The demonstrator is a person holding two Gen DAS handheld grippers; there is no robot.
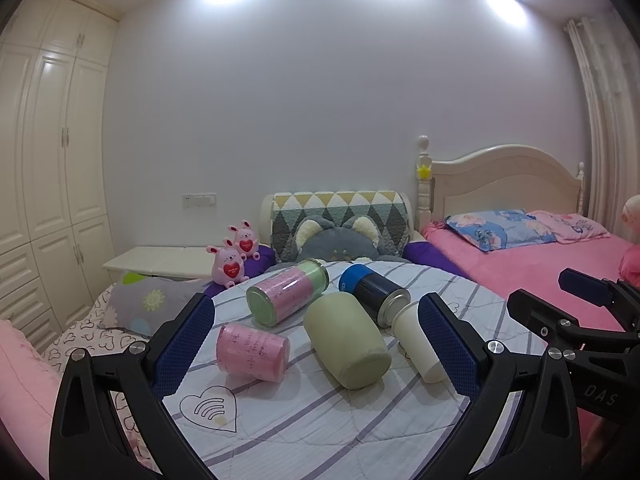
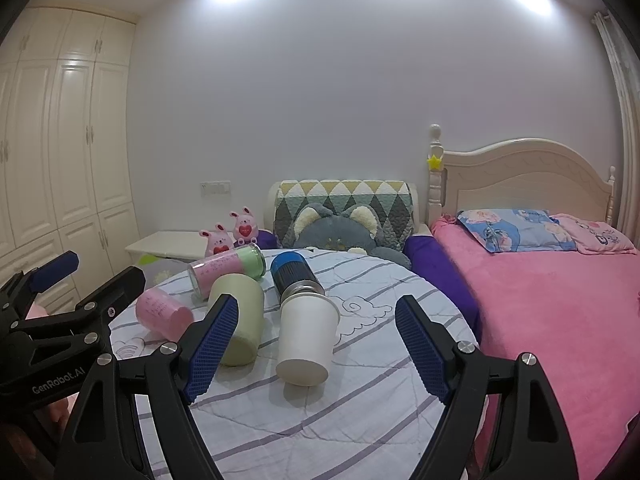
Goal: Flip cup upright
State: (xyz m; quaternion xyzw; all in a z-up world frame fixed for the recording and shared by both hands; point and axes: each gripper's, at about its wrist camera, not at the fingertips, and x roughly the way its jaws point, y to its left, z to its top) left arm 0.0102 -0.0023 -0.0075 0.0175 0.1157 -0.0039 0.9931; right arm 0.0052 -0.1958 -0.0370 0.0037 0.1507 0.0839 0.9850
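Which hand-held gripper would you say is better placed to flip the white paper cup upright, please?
Right. The white paper cup lies on its side directly between the open right hand-held gripper fingers. For the left hand-held gripper it sits off by its right finger, with the green cup centred instead.
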